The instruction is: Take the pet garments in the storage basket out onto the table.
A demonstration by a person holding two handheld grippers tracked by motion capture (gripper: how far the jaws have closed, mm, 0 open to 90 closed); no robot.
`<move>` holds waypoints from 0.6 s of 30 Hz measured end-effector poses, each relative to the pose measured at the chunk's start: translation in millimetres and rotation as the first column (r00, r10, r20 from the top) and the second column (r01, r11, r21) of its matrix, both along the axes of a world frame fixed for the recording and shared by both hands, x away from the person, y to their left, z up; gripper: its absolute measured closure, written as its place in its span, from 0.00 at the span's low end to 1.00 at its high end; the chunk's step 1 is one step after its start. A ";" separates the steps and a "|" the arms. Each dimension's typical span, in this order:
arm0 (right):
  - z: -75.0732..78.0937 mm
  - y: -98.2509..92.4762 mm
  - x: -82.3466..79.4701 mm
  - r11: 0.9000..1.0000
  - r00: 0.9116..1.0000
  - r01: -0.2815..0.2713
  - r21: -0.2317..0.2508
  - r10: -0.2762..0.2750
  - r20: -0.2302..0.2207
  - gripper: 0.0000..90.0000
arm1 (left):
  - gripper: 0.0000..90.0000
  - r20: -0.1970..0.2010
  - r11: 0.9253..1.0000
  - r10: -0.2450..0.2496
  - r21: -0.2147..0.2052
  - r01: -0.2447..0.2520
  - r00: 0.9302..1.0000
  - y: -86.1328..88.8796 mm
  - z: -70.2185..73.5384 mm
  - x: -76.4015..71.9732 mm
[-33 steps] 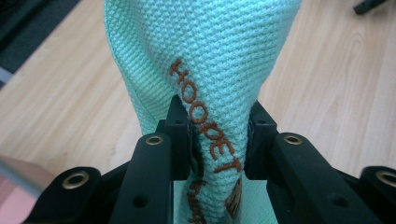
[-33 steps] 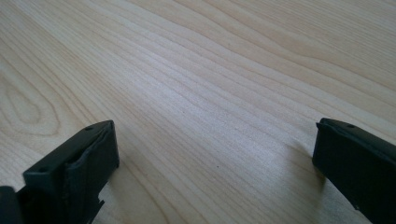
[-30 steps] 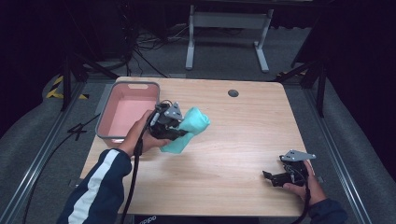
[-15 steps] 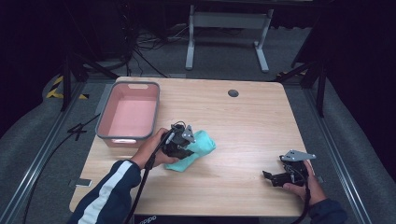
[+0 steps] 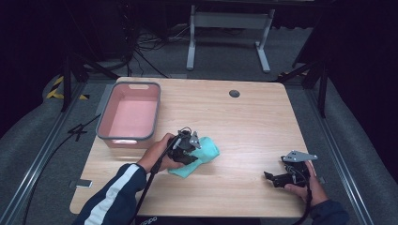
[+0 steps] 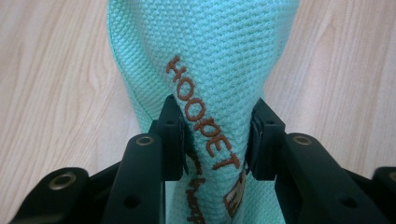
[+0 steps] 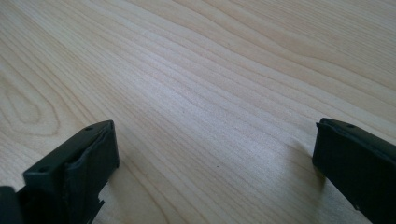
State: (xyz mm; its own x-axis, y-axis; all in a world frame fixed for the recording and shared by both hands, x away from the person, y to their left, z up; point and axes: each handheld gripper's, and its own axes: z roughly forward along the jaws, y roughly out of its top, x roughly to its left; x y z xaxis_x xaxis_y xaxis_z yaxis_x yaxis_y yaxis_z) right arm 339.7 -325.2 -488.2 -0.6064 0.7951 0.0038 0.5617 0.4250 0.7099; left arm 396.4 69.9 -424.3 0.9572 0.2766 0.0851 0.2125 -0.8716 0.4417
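From above, one teal cloth [image 5: 202, 154] lies mid-table beside one pink bin [image 5: 129, 112], and my left claw [image 5: 190, 147] sits low on it so I can keep a pinch on the fabric. My right claw [image 5: 281, 178] rests apart near the table [image 5: 253, 122] edge, likely just waiting.

In the left gripper view, both jaws clamp a bunched fold of cloth [image 6: 210, 70].

In the right gripper view, my jaws gape wide over bare wood [image 7: 210, 93].
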 end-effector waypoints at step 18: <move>0.0 0.0 0.0 1.000 1.000 0.000 0.000 0.000 0.000 0.01 | 0.68 -0.039 0.998 -0.069 -0.005 0.069 0.997 -29.6 -22.1 -3.6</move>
State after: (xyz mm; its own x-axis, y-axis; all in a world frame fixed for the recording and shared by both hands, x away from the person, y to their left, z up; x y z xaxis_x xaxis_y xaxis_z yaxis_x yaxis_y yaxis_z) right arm 339.8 -325.3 -488.2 -0.6067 0.7949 0.0033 0.5613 0.4254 0.7099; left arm 392.8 40.3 -446.3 0.9766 0.2102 0.0464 0.1694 -0.8832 0.4374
